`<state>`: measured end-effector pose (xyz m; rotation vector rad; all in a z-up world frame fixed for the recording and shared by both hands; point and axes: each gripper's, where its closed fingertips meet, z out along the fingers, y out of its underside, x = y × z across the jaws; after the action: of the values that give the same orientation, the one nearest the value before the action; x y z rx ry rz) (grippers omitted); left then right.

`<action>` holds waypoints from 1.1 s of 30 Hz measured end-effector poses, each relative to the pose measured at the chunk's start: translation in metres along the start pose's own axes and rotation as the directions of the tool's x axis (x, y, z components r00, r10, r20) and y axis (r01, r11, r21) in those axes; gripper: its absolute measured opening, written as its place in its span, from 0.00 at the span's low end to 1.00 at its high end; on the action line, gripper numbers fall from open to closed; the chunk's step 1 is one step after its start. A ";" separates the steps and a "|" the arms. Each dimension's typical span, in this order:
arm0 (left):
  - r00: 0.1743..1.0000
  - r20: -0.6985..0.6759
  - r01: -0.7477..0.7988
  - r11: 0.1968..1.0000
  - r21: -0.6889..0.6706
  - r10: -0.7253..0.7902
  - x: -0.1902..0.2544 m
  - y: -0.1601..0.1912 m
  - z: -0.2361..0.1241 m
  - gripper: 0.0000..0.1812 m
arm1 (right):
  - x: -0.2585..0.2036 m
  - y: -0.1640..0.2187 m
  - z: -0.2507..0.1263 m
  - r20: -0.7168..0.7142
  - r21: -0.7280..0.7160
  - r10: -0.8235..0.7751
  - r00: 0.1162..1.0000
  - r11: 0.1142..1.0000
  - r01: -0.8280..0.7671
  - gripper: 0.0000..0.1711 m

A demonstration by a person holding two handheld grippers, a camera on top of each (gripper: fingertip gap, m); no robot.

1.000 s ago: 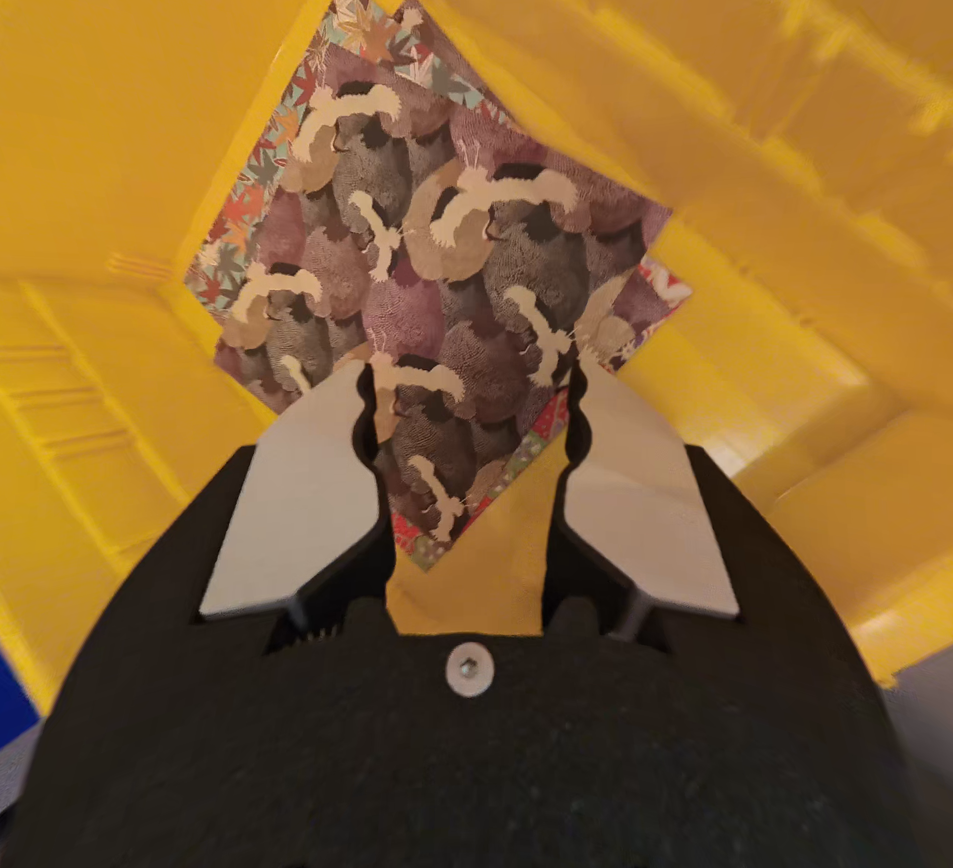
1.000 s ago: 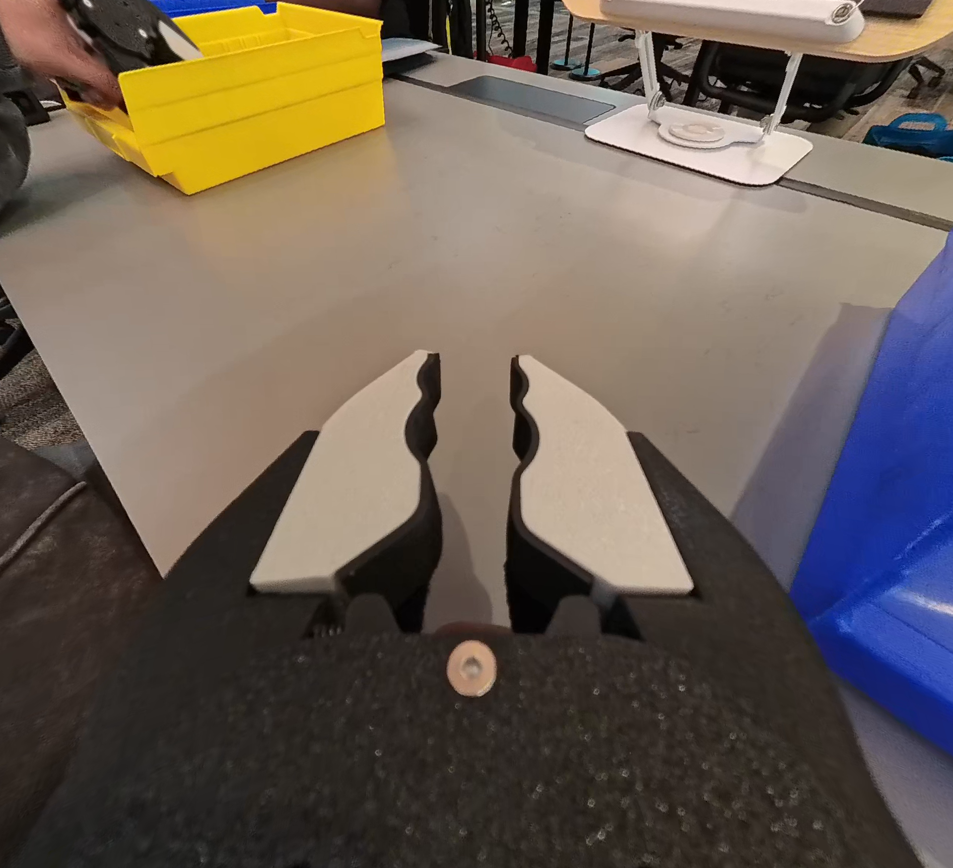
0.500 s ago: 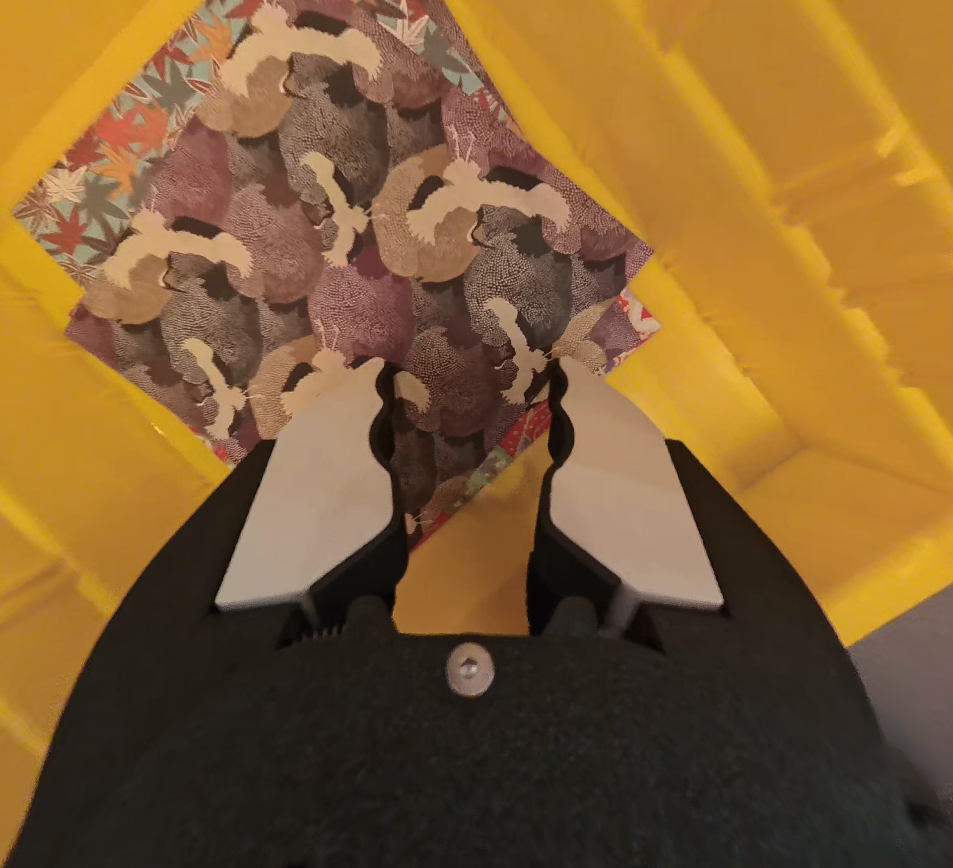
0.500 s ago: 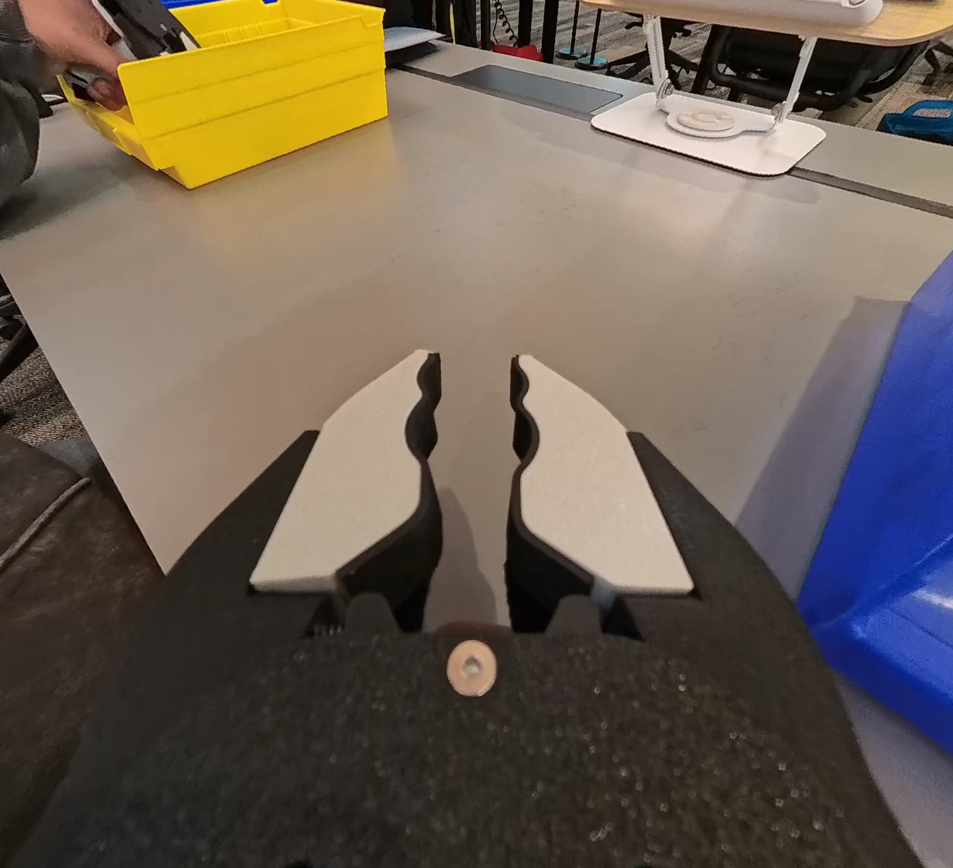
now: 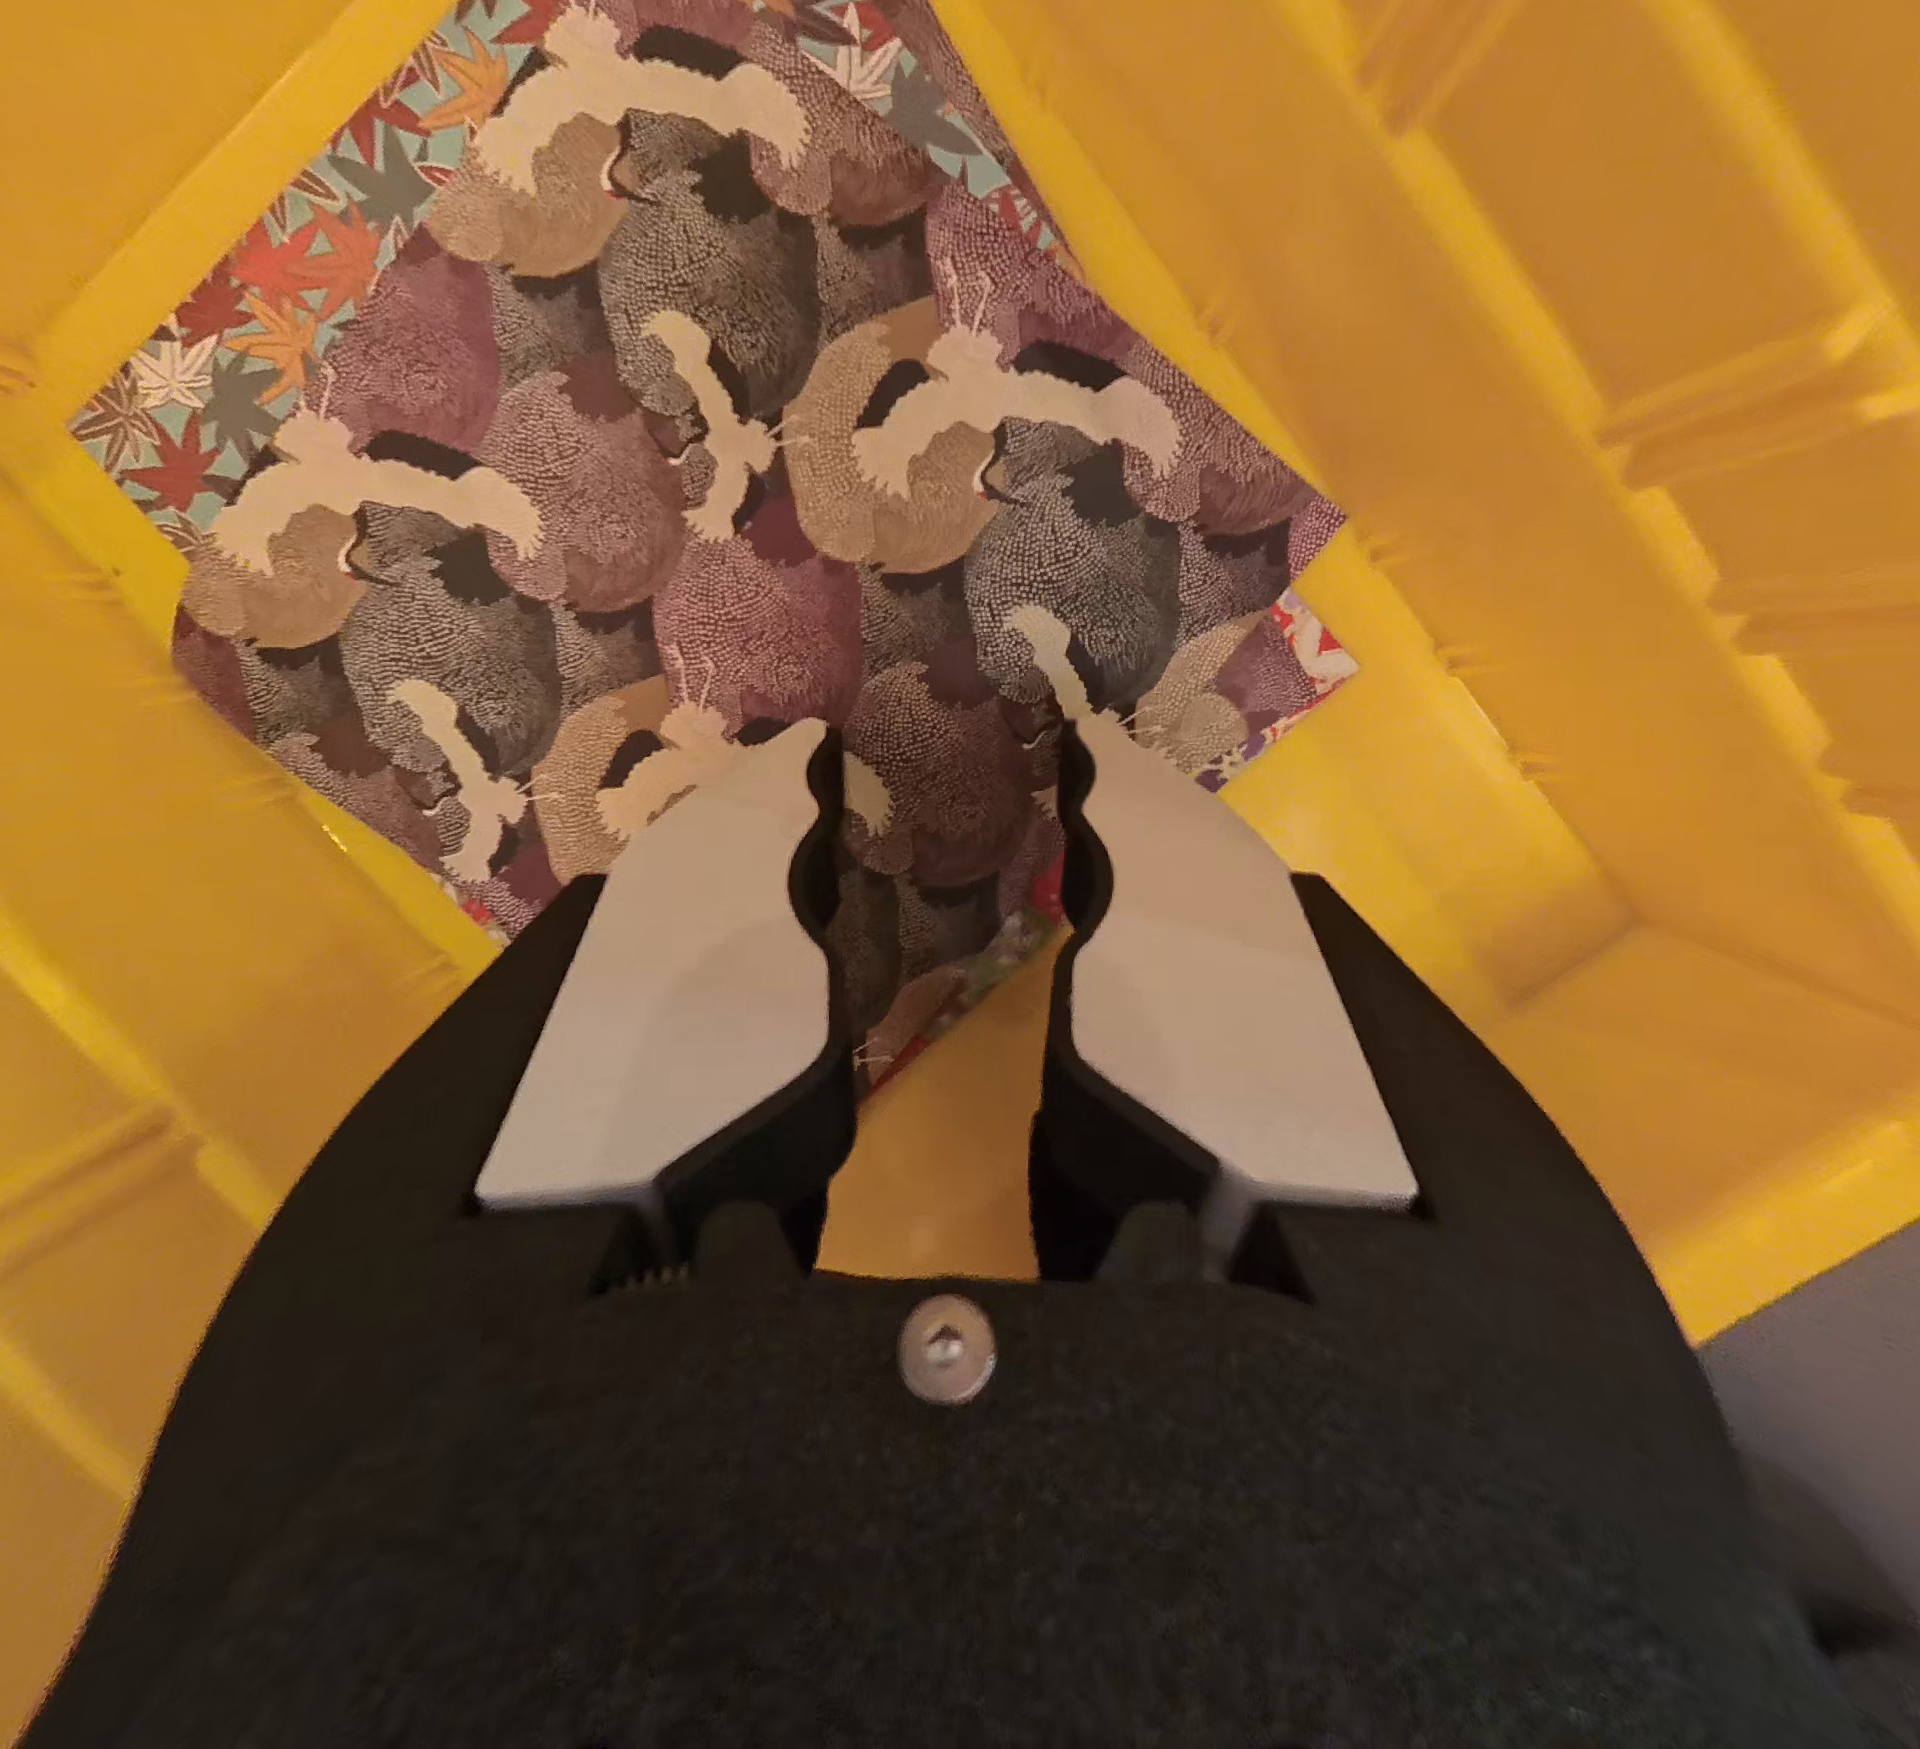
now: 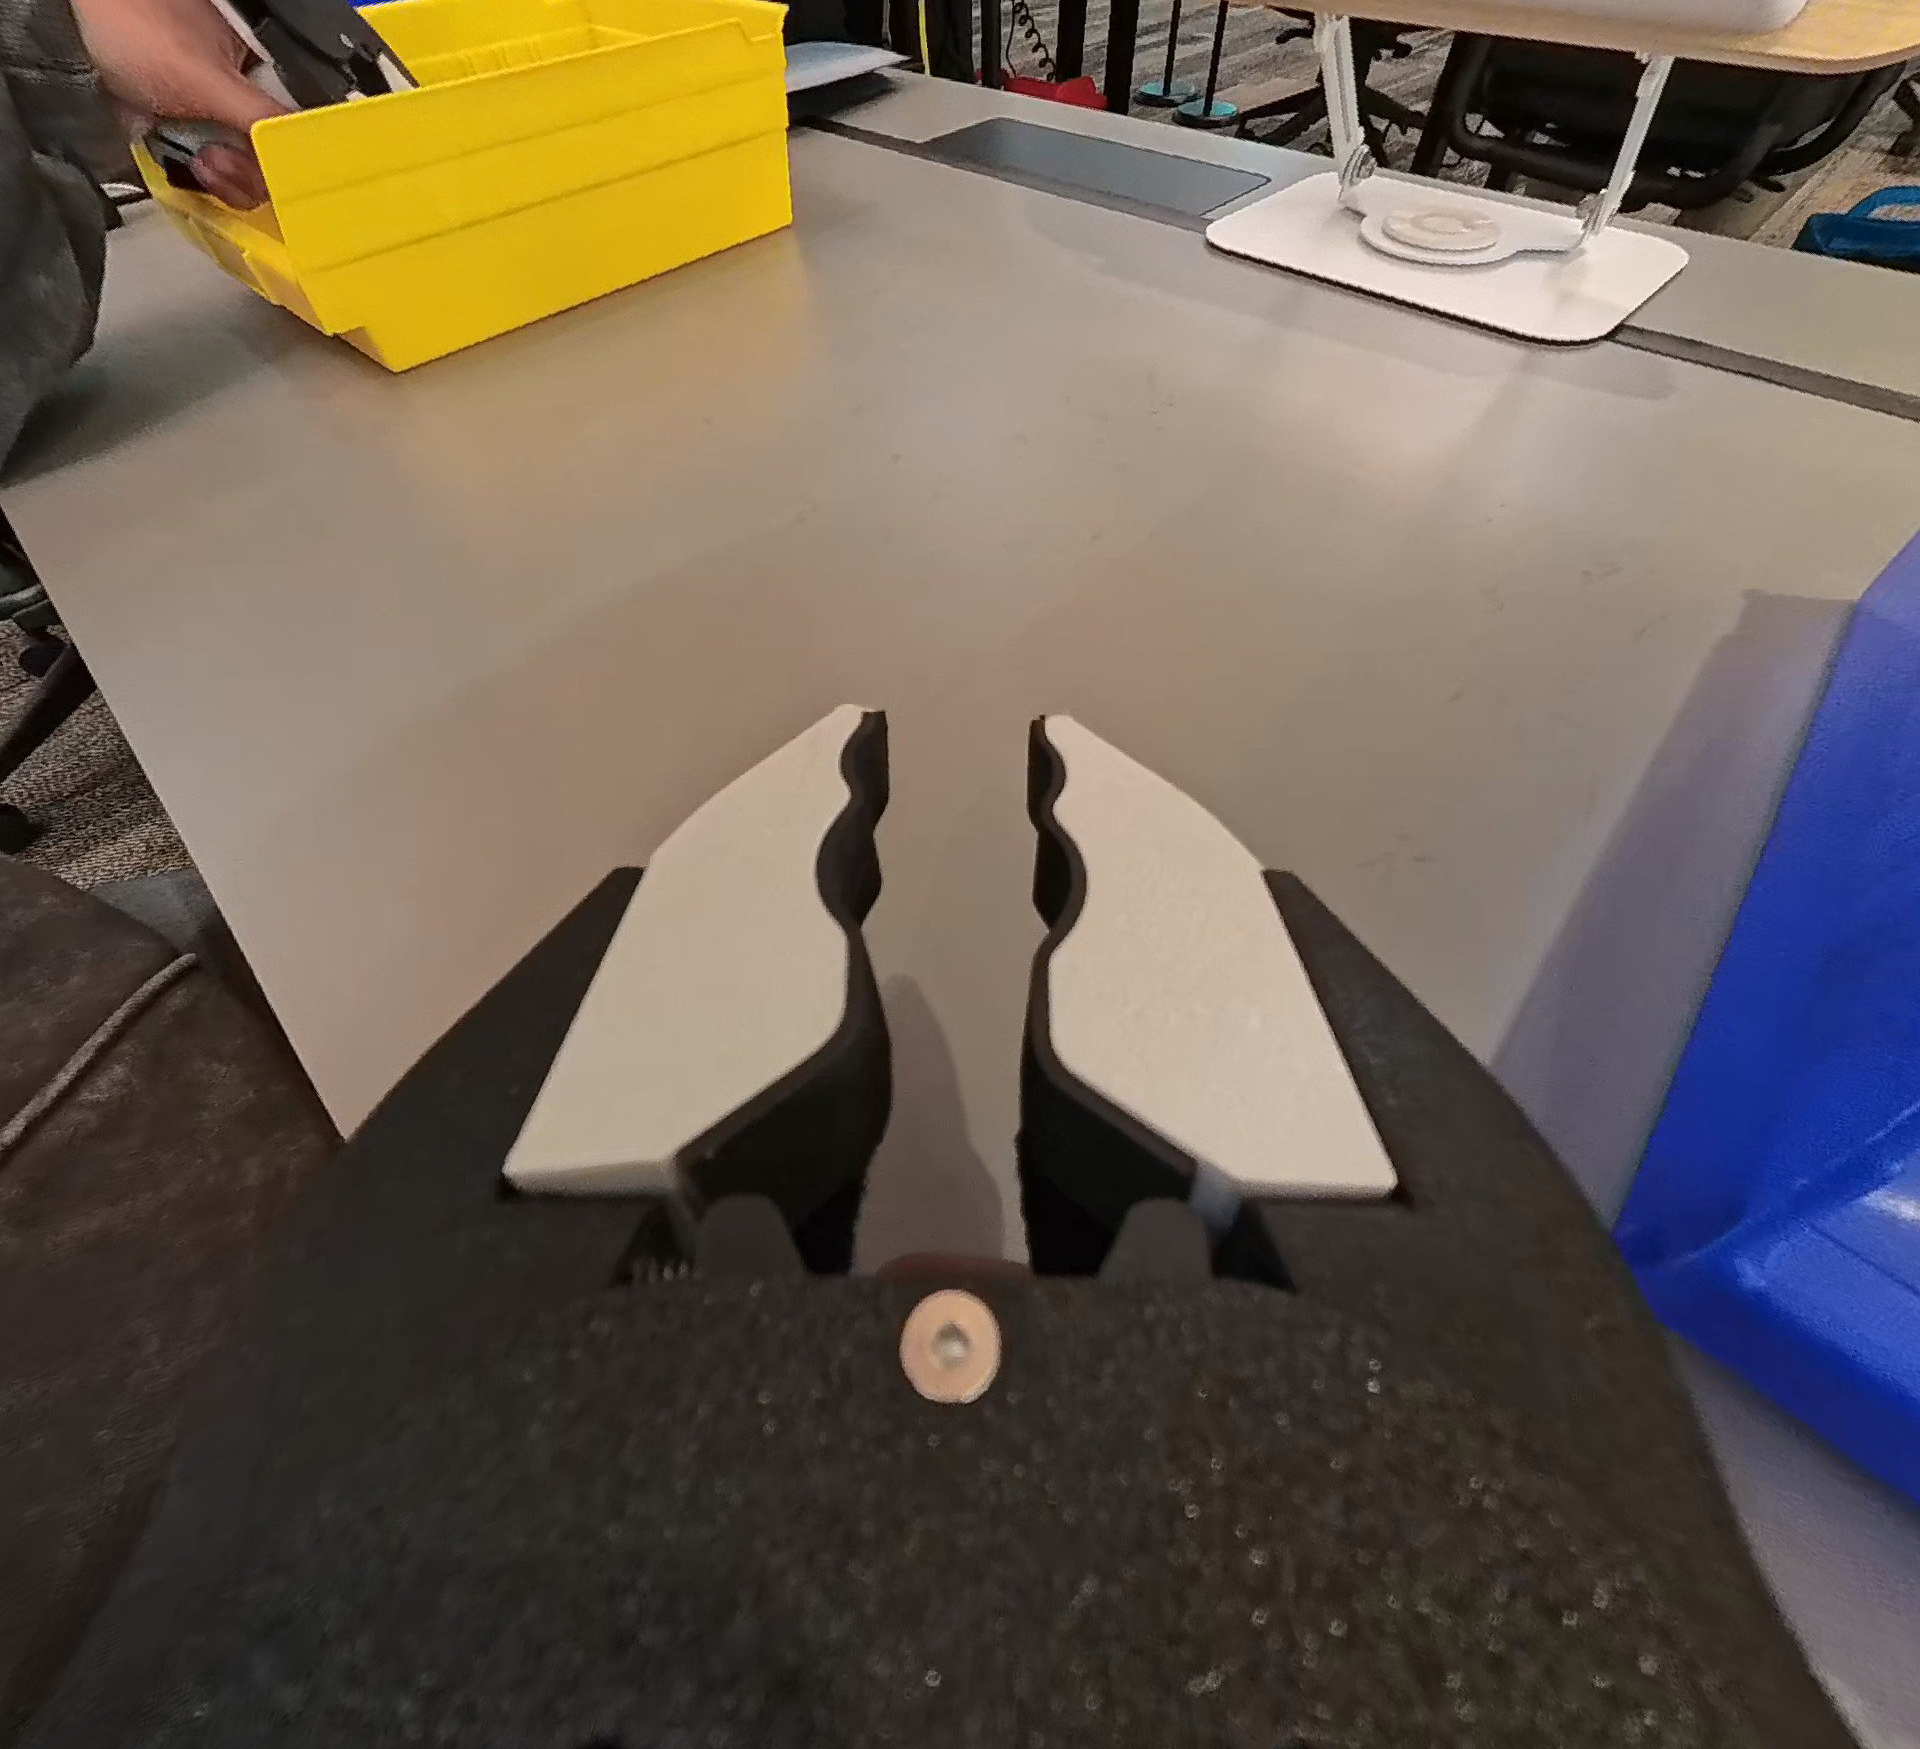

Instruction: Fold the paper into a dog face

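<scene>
We see our left gripper (image 5: 945,764) inside a yellow bin (image 5: 1558,349), its fingers apart over the near corner of a patterned paper (image 5: 727,473). That purple sheet with pale cranes lies flat on the bin floor, atop other sheets: a leaf-print one (image 5: 312,265) shows at its far left edge.

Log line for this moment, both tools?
left tool: open, over patterned paper in yellow bin | right tool: open, empty, above grey table | fold: not started
</scene>
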<state>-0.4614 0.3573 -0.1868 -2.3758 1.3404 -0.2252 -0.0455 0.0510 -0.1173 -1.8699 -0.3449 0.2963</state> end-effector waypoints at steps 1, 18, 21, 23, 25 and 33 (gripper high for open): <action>1.000 0.001 -0.001 1.000 0.006 0.001 0.000 0.000 0.000 0.21 | 0.000 0.000 0.000 0.000 -0.001 0.001 1.000 1.000 -0.001 0.15; 0.998 0.049 -0.027 0.999 0.026 0.026 -0.007 -0.021 0.004 0.50 | 0.001 0.003 0.006 0.008 -0.013 0.017 1.000 1.000 -0.016 0.15; 0.999 0.034 -0.035 0.998 0.051 0.034 -0.012 -0.037 0.009 0.61 | 0.002 0.003 0.007 0.002 -0.013 0.019 1.000 1.000 -0.019 0.15; 0.999 0.015 -0.051 0.996 0.068 0.050 -0.013 -0.047 0.014 0.63 | 0.003 0.004 0.008 0.001 -0.017 0.022 1.000 1.000 -0.022 0.15; 0.998 -0.005 -0.055 0.998 0.040 0.056 -0.014 -0.050 0.022 0.63 | 0.003 0.005 0.009 0.001 -0.020 0.025 1.000 0.999 -0.025 0.15; 0.998 -0.056 -0.024 1.000 -0.004 0.024 -0.014 -0.046 0.031 0.61 | 0.007 0.006 0.009 -0.009 -0.021 0.037 0.999 0.999 -0.038 0.15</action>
<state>-0.4226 0.3986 -0.1948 -2.3724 1.3954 -0.2843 -0.0417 0.0594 -0.1259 -1.8992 -0.3080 0.3107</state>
